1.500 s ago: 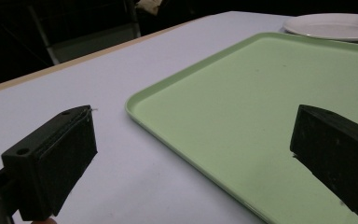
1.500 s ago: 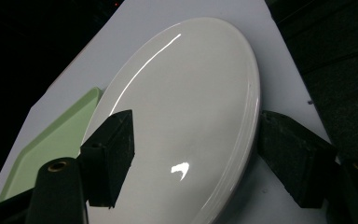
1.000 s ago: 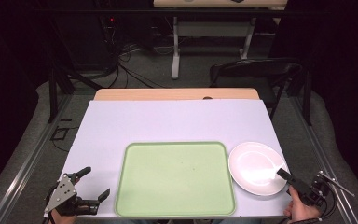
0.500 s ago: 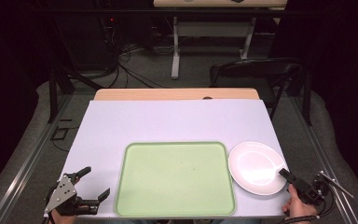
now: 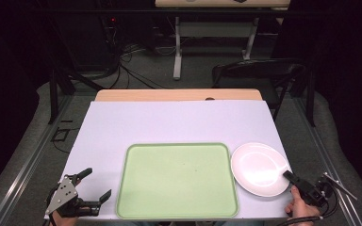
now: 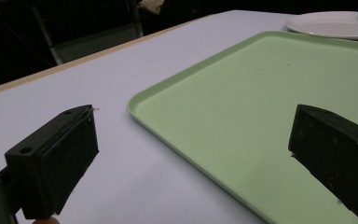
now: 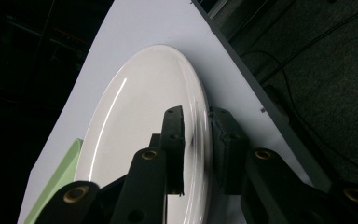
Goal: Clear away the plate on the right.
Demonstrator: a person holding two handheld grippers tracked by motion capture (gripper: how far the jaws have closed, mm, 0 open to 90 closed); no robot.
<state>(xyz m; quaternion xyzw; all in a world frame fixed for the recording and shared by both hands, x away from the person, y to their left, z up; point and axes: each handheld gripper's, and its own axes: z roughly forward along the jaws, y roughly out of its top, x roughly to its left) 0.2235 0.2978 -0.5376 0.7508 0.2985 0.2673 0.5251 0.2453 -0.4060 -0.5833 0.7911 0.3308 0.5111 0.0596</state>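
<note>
A round white plate lies on the pale table at the right of an empty green tray. My right gripper reaches onto the plate's near right rim. In the right gripper view the plate has its rim between the jaws of my right gripper. One jaw lies over the plate, the other under the rim, and a thin dark gap still shows. These jaws have just been closing. My left gripper stands open at the tray's near left corner. Its view shows the tray between its wide jaws and the plate far off.
The table ends in a wooden strip at the back. Behind it stand a dark folding chair, a white desk leg and cables on the floor. The table's right edge runs close beside the plate.
The right gripper's jaws have narrowed around the plate's rim. Neither hand has shifted, and the plate and tray lie where they were.
</note>
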